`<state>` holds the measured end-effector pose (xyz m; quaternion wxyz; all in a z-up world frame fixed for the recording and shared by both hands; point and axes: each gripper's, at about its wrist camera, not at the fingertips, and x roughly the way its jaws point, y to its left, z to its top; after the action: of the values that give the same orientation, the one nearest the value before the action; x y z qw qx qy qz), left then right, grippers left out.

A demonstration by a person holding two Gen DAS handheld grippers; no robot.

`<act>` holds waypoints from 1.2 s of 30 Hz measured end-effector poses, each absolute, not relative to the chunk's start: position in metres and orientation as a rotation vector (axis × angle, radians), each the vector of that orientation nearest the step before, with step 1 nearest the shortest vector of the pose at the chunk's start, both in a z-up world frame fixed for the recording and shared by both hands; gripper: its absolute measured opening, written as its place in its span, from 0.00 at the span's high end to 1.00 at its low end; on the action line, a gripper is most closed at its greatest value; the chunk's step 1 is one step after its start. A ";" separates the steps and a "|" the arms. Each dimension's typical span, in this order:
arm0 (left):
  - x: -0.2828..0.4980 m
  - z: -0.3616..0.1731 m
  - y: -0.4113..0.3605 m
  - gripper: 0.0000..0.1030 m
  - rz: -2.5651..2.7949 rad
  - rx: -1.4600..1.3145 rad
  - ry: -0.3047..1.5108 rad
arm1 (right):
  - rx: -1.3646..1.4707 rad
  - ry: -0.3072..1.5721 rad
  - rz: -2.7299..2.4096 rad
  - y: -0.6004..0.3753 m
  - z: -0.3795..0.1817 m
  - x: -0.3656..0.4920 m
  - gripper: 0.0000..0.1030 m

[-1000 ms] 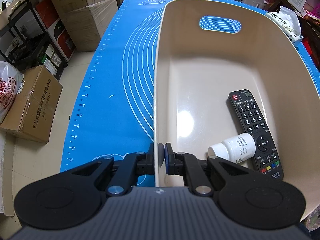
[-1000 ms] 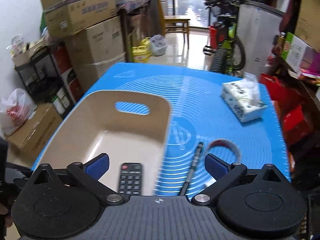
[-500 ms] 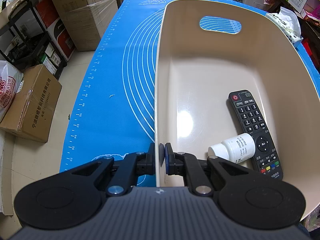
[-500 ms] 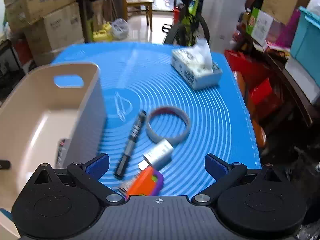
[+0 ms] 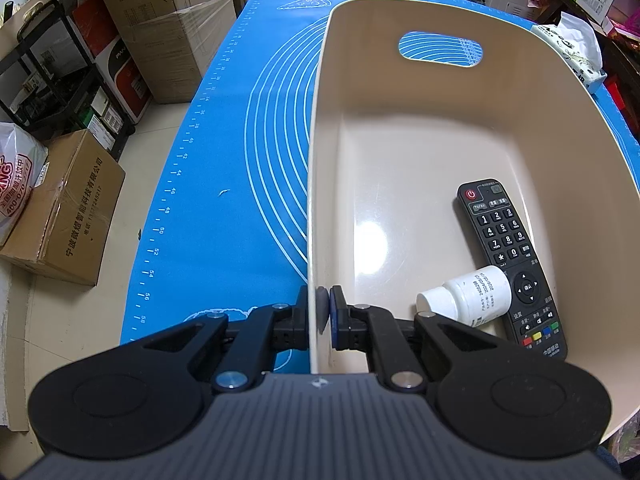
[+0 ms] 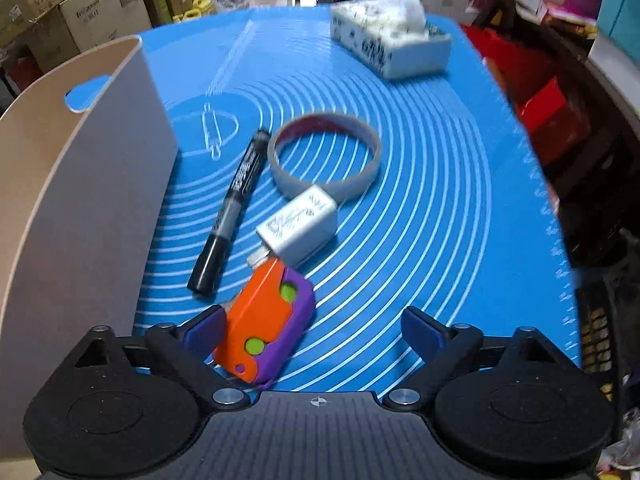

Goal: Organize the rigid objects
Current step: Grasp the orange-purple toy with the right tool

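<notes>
My left gripper [image 5: 320,312] is shut on the near left wall of the beige bin [image 5: 400,92]. In the bin lie a black remote [image 5: 508,256] and a white pill bottle [image 5: 468,298] on its side. My right gripper [image 6: 316,328] is open and empty, low over the blue mat [image 6: 440,200] right of the bin [image 6: 80,200]. An orange and purple toy [image 6: 264,328] lies between its fingers, near the left one. Beyond it lie a white charger plug [image 6: 298,226], a black marker [image 6: 232,210] and a grey wristband [image 6: 324,160].
A tissue box [image 6: 390,40] stands at the mat's far right. Cardboard boxes [image 5: 160,28] and a black rack [image 5: 52,80] stand on the floor to the left. Red items and shelves crowd the right side [image 6: 548,100].
The right gripper has swung right and down from above the bin to the loose objects on the mat; the toy now sits between its fingers. The left gripper has not moved.
</notes>
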<state>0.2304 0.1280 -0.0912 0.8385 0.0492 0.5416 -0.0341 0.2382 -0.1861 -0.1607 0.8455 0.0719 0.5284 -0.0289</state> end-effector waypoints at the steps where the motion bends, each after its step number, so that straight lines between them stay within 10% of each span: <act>1: 0.230 -0.091 0.128 0.88 -0.072 0.105 1.145 | 0.175 1.115 -0.055 -0.187 -0.163 0.239 0.11; 11: 0.230 -0.091 0.129 0.88 -0.069 0.109 1.145 | 0.178 1.102 -0.054 -0.176 -0.174 0.243 0.26; 14: 0.230 -0.091 0.129 0.88 -0.069 0.111 1.145 | 0.171 1.080 -0.041 -0.175 -0.171 0.240 0.44; 36: 0.229 -0.089 0.127 0.88 -0.064 0.115 1.143 | 0.132 0.988 -0.088 -0.180 -0.140 0.227 0.50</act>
<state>0.2288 0.1266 -0.0888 0.8390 0.0542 0.5405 -0.0303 0.2267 -0.1797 -0.1404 0.8775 0.0633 0.4736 -0.0421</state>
